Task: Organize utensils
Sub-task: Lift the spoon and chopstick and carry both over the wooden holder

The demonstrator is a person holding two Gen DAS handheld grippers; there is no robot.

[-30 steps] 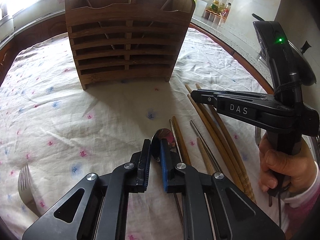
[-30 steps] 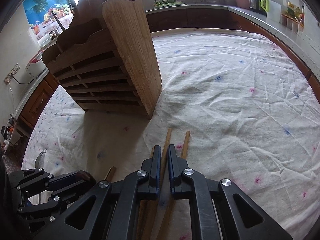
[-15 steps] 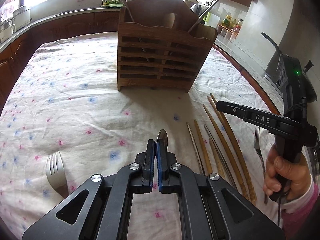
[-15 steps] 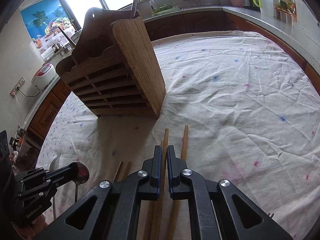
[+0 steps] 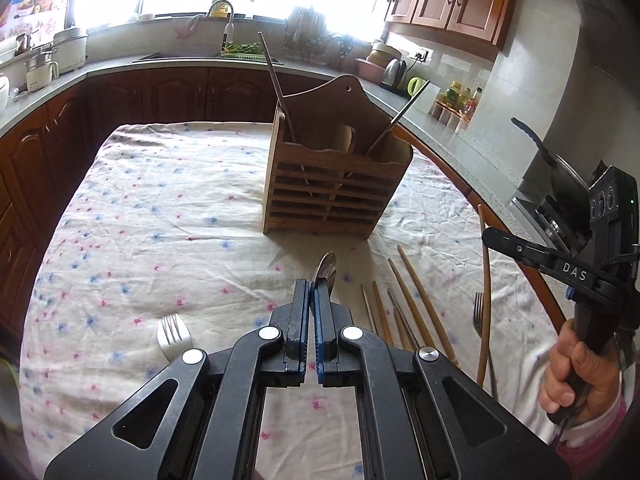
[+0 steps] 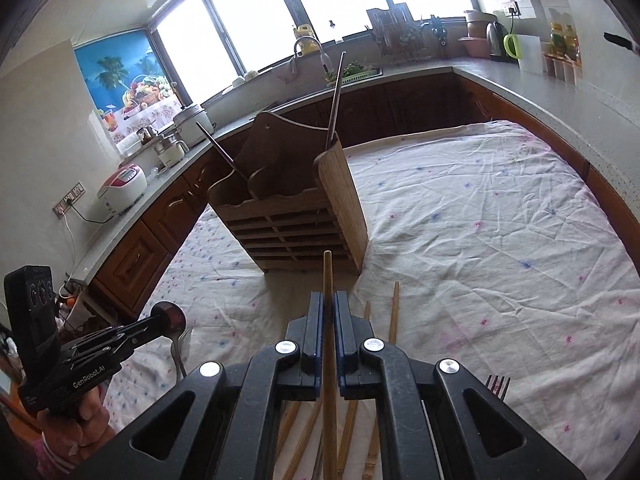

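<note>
My left gripper (image 5: 311,285) is shut on a metal spoon (image 5: 326,269), whose bowl sticks out past the fingertips above the cloth. The right gripper (image 6: 328,300) is shut on a wooden chopstick (image 6: 327,276), lifted and pointing toward the slatted wooden utensil holder (image 5: 336,196), (image 6: 296,224) at the table's middle. In the left wrist view the right gripper (image 5: 490,238) hangs at the far right with its chopstick (image 5: 485,300) crossing it. From the right wrist view, the left gripper (image 6: 154,322) and spoon (image 6: 173,317) are at lower left.
Several wooden and metal chopsticks (image 5: 412,304) lie on the flowered tablecloth (image 5: 160,220) under the grippers. One fork (image 5: 172,336) lies at the left, another fork (image 6: 496,382) at the right. The holder holds two long utensils (image 5: 276,80). Counters ring the table.
Both grippers have risen and drawn back from the holder. The left jaws closed fully on the spoon and lifted it; the right lifted one chopstick off the pile.
</note>
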